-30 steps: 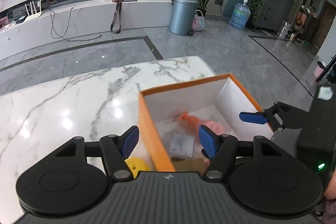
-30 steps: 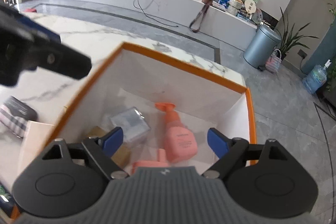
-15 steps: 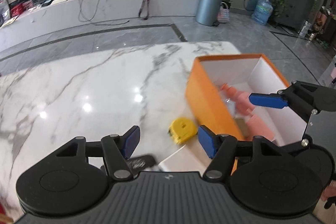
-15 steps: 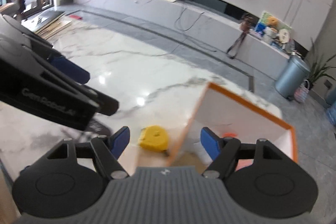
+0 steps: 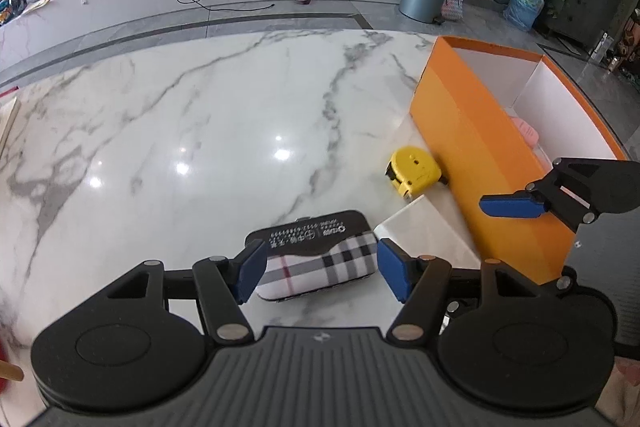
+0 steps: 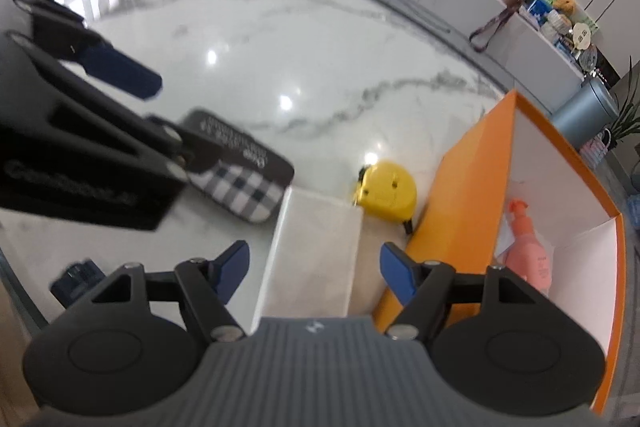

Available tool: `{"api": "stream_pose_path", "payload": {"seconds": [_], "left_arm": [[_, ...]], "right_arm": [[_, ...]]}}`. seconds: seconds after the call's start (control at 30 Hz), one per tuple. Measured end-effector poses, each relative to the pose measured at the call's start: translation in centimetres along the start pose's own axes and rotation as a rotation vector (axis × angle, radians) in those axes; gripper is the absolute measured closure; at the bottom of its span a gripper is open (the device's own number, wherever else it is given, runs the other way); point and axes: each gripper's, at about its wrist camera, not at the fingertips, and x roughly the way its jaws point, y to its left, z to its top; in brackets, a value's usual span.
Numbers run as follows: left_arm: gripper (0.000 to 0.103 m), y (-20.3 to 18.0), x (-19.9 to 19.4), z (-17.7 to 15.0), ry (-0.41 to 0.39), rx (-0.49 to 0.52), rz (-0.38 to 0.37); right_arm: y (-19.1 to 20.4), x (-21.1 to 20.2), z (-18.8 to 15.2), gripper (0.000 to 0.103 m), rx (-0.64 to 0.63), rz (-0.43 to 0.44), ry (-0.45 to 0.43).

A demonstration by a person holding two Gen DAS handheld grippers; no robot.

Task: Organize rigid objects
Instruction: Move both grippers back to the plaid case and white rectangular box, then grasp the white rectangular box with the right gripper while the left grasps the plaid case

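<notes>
Where both claws gape: plaid case (image 5: 318, 261), white box (image 6: 316, 251), yellow tape measure (image 5: 414, 169).

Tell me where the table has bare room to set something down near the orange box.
Bare marble stretches left of the orange box and beyond the yellow tape measure. It is crowded nearer: tape measure, white slab and plaid case cluster by the box's near corner, under both open grippers.

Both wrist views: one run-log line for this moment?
left gripper: open, over plaid case | right gripper: open, over white box | tape measure: on table beside orange box
</notes>
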Motion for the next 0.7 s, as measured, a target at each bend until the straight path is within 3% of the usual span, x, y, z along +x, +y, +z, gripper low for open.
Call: {"api": "stream_pose_path", "payload": {"seconds": [0.33, 0.7], "left_arm": [[0.028, 1.1, 1.0, -0.9, 0.006, -0.005, -0.037], [0.028, 1.8, 2.2, -1.1, 0.032, 0.010, 0.013]], "right_arm": [[0.5, 1.4, 0.3, 0.027, -0.053, -0.040, 0.101], [1.9, 2.8, 0.4, 0.036, -0.139, -0.028, 0.162]]}}
